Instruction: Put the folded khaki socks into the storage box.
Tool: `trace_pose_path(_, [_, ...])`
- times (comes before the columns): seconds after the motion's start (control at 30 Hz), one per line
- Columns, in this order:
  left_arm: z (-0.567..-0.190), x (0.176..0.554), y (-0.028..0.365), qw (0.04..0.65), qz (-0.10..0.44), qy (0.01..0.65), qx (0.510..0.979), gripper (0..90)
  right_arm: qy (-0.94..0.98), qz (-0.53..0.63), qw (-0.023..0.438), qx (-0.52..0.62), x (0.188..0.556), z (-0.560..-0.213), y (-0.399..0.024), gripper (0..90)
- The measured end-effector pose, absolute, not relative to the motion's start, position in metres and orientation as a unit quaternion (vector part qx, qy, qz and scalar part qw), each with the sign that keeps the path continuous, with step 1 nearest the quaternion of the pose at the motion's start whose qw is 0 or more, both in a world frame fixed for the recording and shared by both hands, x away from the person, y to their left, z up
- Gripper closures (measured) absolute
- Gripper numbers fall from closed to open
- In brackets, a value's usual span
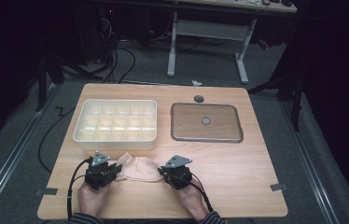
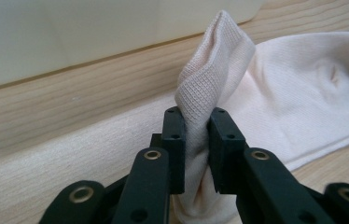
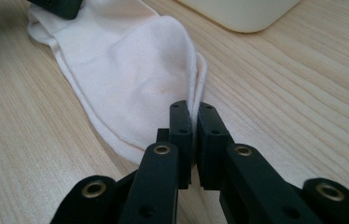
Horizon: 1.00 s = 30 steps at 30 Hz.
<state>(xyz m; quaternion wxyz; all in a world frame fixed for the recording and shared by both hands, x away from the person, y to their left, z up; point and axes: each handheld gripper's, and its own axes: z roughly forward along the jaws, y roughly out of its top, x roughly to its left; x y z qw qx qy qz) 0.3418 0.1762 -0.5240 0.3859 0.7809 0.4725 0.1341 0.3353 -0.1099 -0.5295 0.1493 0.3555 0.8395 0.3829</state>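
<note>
Both grippers clamped on sock: left gripper (image 2: 197, 116), right gripper (image 3: 195, 108), pale sock (image 1: 137, 169).
Thin bite at right; could slip out under uneven pull.

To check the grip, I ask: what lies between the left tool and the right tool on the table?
The sock lies there, stretched from the left tool to the right tool. Each tool pinches one end of it. The high view shows this.
</note>
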Motion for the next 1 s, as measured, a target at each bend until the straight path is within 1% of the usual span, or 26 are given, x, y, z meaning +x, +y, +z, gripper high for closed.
trace_pose_path(0.33, [-0.51, 0.339, 0.162, 0.394, 0.143, 0.445, 0.792, 78.4, 0.827, 0.399, 0.151, 0.367, 0.333, -0.522, -0.124, 86.3])
trace_pose_path(0.9, [-0.506, 0.338, 0.147, 0.418, 0.12, 0.427, 0.792, 78.2, 0.815, 0.405, 0.157, 0.385, 0.33, -0.515, -0.147, 86.3])
trace_pose_path(1.0, [-0.504, 0.338, 0.14, 0.422, 0.117, 0.418, 0.796, 78.1, 0.813, 0.405, 0.165, 0.384, 0.327, -0.512, -0.153, 86.2])
